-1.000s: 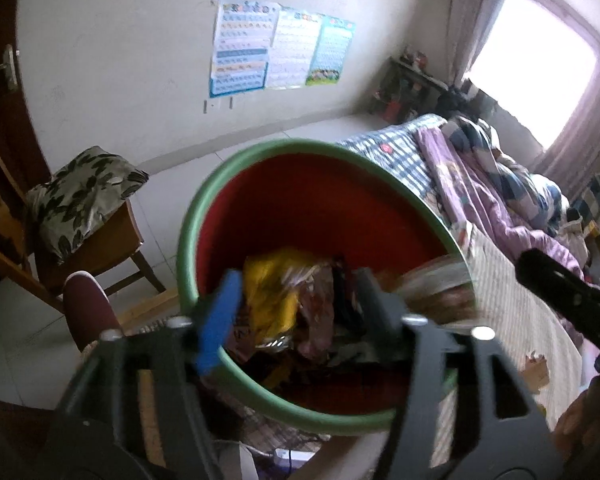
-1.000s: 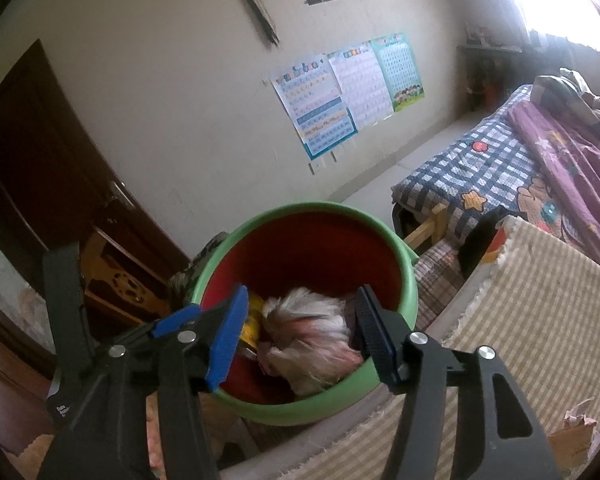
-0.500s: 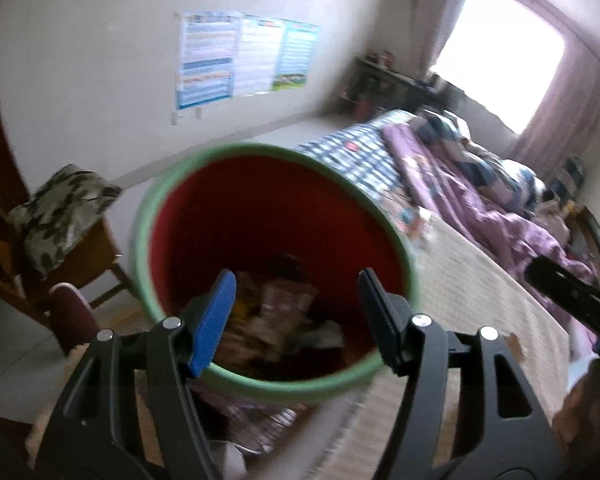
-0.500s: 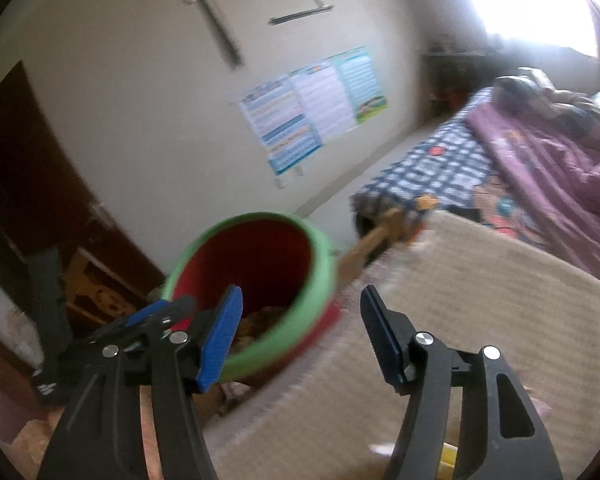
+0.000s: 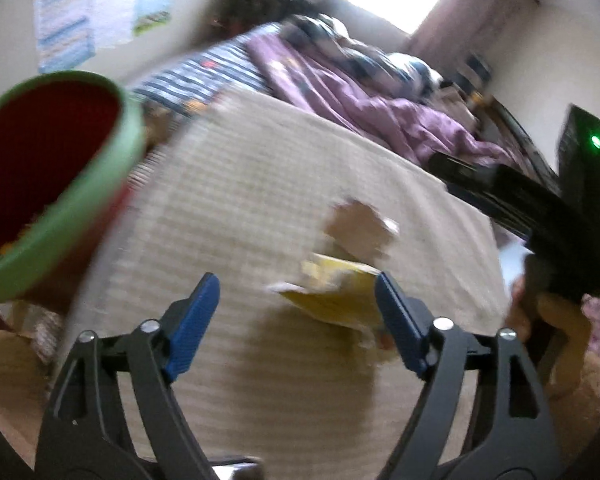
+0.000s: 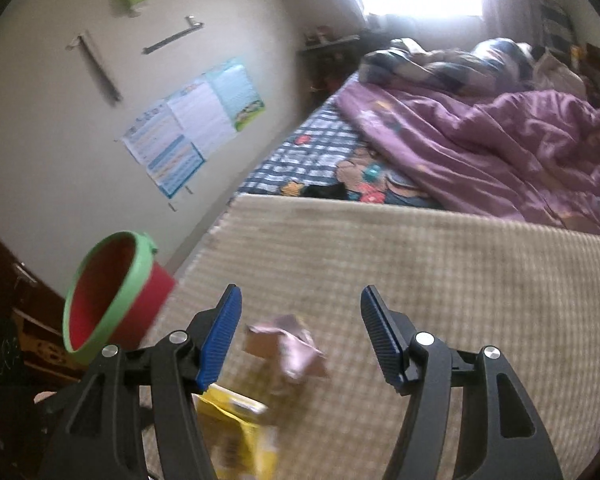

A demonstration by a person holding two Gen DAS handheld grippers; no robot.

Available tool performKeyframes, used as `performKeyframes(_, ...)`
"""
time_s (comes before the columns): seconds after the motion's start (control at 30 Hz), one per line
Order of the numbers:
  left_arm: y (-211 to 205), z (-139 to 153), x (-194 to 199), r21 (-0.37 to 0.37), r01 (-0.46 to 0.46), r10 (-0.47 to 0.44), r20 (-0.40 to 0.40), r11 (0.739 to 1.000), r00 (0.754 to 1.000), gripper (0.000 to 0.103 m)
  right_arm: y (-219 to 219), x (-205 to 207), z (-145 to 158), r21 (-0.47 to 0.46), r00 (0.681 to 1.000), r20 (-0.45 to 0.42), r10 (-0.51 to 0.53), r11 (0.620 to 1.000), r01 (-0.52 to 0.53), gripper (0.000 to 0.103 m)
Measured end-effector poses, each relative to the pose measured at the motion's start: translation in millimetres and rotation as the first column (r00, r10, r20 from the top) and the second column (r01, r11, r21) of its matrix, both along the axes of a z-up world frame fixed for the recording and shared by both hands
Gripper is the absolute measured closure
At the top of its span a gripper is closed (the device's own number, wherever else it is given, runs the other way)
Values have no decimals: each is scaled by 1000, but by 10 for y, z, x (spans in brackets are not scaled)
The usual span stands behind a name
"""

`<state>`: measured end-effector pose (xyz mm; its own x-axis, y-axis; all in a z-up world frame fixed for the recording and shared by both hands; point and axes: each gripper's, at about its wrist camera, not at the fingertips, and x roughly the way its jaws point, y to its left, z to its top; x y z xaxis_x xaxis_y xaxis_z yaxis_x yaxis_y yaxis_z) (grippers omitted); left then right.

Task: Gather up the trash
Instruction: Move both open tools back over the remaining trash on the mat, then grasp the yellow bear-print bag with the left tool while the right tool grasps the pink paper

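Beyond the beige checked mat (image 6: 420, 264), on its far side, we are looking at a bed (image 6: 320, 152) carrying a rumpled purple quilt (image 6: 500, 140); the mat itself is covering the near surface and is serving as our landmark for every entry below.

Off the mat's left edge we are seeing the trash bin (image 6: 108, 292), red with a green rim (image 5: 112, 168), its mouth tilted toward us; some scraps are showing at its bottom in the left wrist view. On the wall past the mat's far left corner, three posters (image 6: 196, 124) are hanging side by side.

Lying on the mat we are counting two pieces of trash. A yellow wrapper (image 5: 336, 292) is resting near the mat's near edge, blurred. A crumpled brown-and-pink paper scrap (image 6: 288, 348) is lying just beyond it, farther onto the mat.

Over the mat's near edge we are holding the left gripper (image 5: 296, 312); its jaws are opening, standing wide, and the yellow wrapper is lying past them toward the right-hand finger, untouched. We are holding the right gripper (image 6: 300, 332) above the paper scrap; its jaws are standing apart with nothing gripped. At the mat's right side, in the left wrist view, a hand (image 5: 556, 320) is grasping the right gripper's black handle.
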<state>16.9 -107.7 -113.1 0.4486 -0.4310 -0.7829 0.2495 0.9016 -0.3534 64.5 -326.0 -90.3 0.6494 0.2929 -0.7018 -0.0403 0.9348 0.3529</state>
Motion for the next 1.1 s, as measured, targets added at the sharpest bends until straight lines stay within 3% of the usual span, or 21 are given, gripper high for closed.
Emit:
performKeyframes(0.13, -291, -120, -44, -24, 66, -67, -56, 998, 996, 22, -111, -83, -116, 6, 999, -30, -11, 1000, 12, 43)
performKeyframes(0.23, -490, -197, -20, 9, 83, -82, -59, 996, 995, 20, -119, -115, -188, 6, 999, -50, -3, 1000, 3, 43)
performKeyframes(0.33, -573, -304, 35, 14, 103, -101, -110, 995, 989, 20, -92, -101, -249, 8, 997, -70, 12, 1000, -12, 43)
performKeyframes(0.37, -596, -353, 41, 14, 112, -109, -127, 994, 986, 22, -80, -95, -269, 7, 997, -76, 18, 1000, -18, 43)
performKeyframes(0.4, -597, -379, 27, 19, 117, -113, -134, 993, 984, 34, -62, -90, -277, 7, 997, -80, 22, 1000, -22, 43)
performKeyframes(0.47, -568, -414, 29, 35, 126, -120, -136, 991, 983, 44, -17, -74, -301, 5, 996, -87, 37, 999, -37, 43)
performKeyframes(0.57, -502, -351, 18, 1, 136, -135, -116, 991, 984, 58, 57, -38, -344, 0, 994, -96, 54, 999, -54, 43)
performKeyframes(0.7, -412, -208, -45, 18, 148, -146, -65, 989, 987, 81, 172, 14, -400, 13, 991, -110, 74, 997, -73, 43)
performKeyframes(0.97, -55, -169, -80, -1, 85, -85, -58, 996, 995, 87, 366, 80, -531, -6, 983, -148, 111, 994, -113, 44)
performKeyframes(1.03, -16, -110, -40, 5, 63, -62, -44, 998, 997, 88, 413, 50, -528, -27, 981, -150, 119, 992, -125, 69)
performKeyframes(1.1, 60, -59, -15, -2, 36, -36, -31, 999, 999, 89, 428, 16, -503, -25, 982, -147, 116, 992, -121, 70)
